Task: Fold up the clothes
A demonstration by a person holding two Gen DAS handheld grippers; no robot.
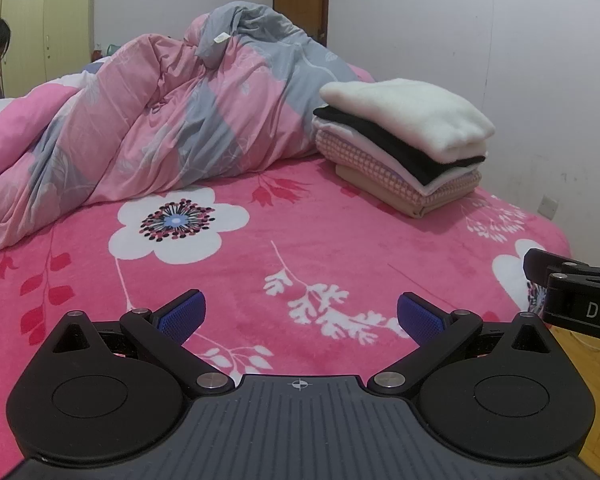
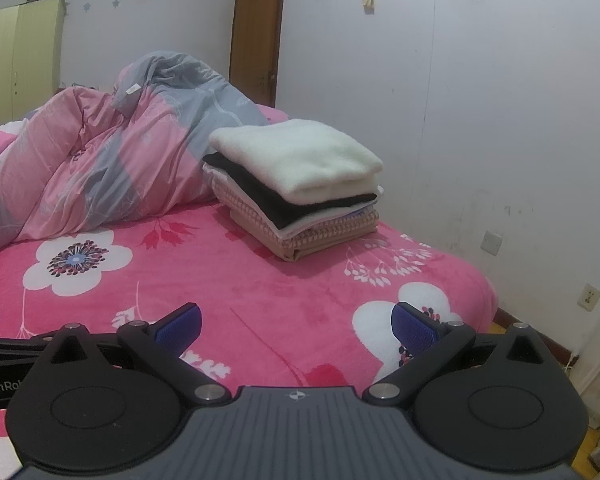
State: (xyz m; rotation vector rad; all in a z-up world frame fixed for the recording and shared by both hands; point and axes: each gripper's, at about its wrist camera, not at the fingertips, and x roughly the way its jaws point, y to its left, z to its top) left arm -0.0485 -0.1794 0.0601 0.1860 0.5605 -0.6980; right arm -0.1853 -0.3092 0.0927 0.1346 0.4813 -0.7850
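Folded clothes stack sitting on pink floral blanket, far right part of bed, near white wall. White fleece piece lying on top, black layer under it, pink checked and tan layers below. Crumpled pink-grey duvet lying just beside stack, on its left. Left gripper hovering over blanket, jaws spread wide, gripping nothing. Right gripper hovering likewise, jaws wide apart, empty, well apart from stack.

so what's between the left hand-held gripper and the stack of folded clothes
Only bare pink floral blanket between the open left hand-held gripper and the stack of folded clothes, per the left wrist view.
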